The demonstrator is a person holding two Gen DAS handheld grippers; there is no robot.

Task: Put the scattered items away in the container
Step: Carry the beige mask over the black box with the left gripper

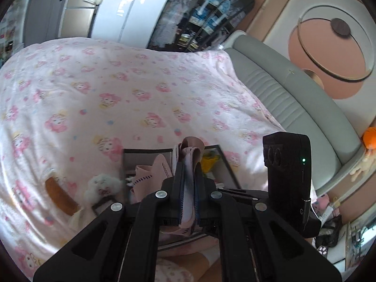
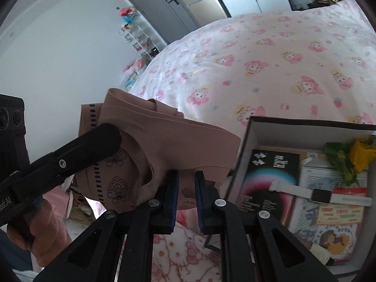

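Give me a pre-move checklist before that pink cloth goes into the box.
1. Left gripper clamped on the pink cloth: ok.
2. Right gripper gripping the cloth: cannot tell; cloth lies in its gap, pads not clearly pressing.
3. Box open: ok.
4. Free space inside: not ok; watch, yellow-green wrapper and booklets cover the floor.
5. Cloth above box: not ok; it hangs beside the left wall.
6. Comb and plush toy tidied: not ok.

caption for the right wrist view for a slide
Both grippers hold a folded pink-brown garment beside the open box on the bed.
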